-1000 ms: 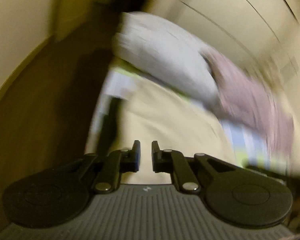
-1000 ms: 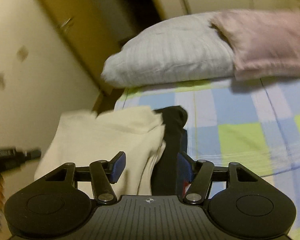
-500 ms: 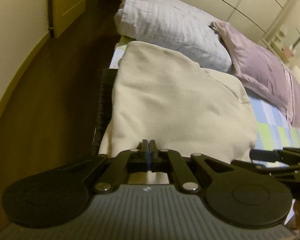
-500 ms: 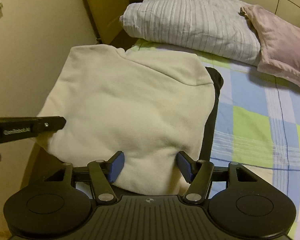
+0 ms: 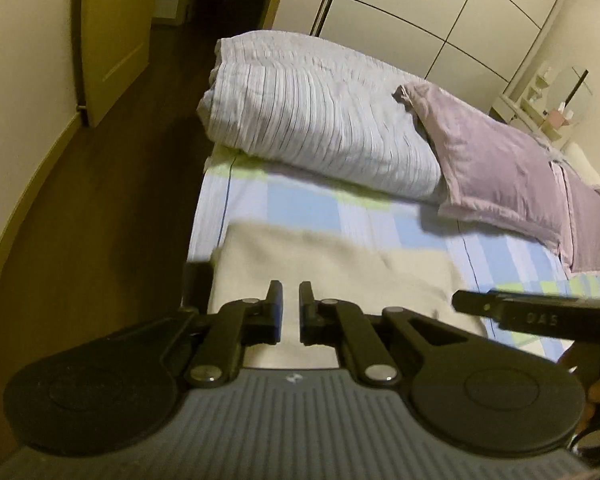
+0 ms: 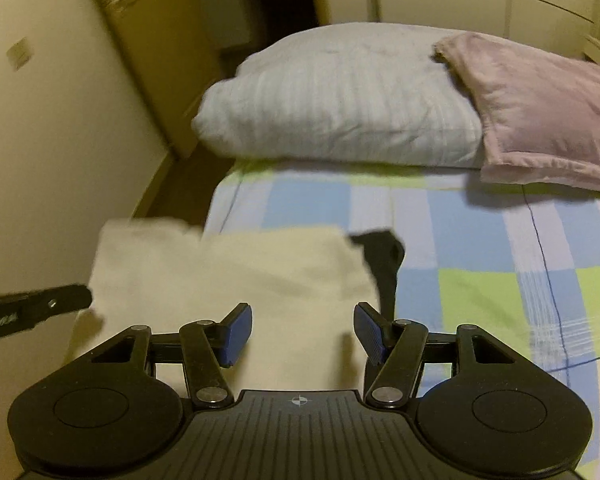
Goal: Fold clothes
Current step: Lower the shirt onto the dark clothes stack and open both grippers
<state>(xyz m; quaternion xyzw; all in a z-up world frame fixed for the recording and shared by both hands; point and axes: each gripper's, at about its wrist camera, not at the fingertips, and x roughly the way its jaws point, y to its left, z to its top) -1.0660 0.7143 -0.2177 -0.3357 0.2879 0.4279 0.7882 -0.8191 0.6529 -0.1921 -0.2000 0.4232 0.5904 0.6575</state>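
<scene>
A cream garment (image 5: 340, 264) lies folded at the near left corner of the checked bed sheet (image 5: 300, 204), its left part past the bed's edge (image 6: 148, 264). A black garment (image 6: 384, 264) sticks out from under its right side and shows at the bed edge (image 5: 198, 280). My left gripper (image 5: 290, 308) hovers over the cream cloth with a narrow gap between its pads and cloth showing through. One of its fingers (image 6: 40, 312) reaches the cloth's left edge. My right gripper (image 6: 302, 332) stands wide open over the cloth's near part, and one finger (image 5: 532, 316) enters from the right.
A striped white pillow (image 5: 320, 120) and a pink pillow (image 5: 500, 160) lie across the head of the bed. Dark wooden floor (image 5: 120, 200) runs along the bed's left side, bounded by a cream wall (image 6: 60, 140). White wardrobe doors (image 5: 420, 12) stand behind.
The cream garment, held up large in front of both cameras half a second ago, now lies lower and flatter. The left pads, then pressed together, now show a narrow gap. Both grippers have drawn back.
</scene>
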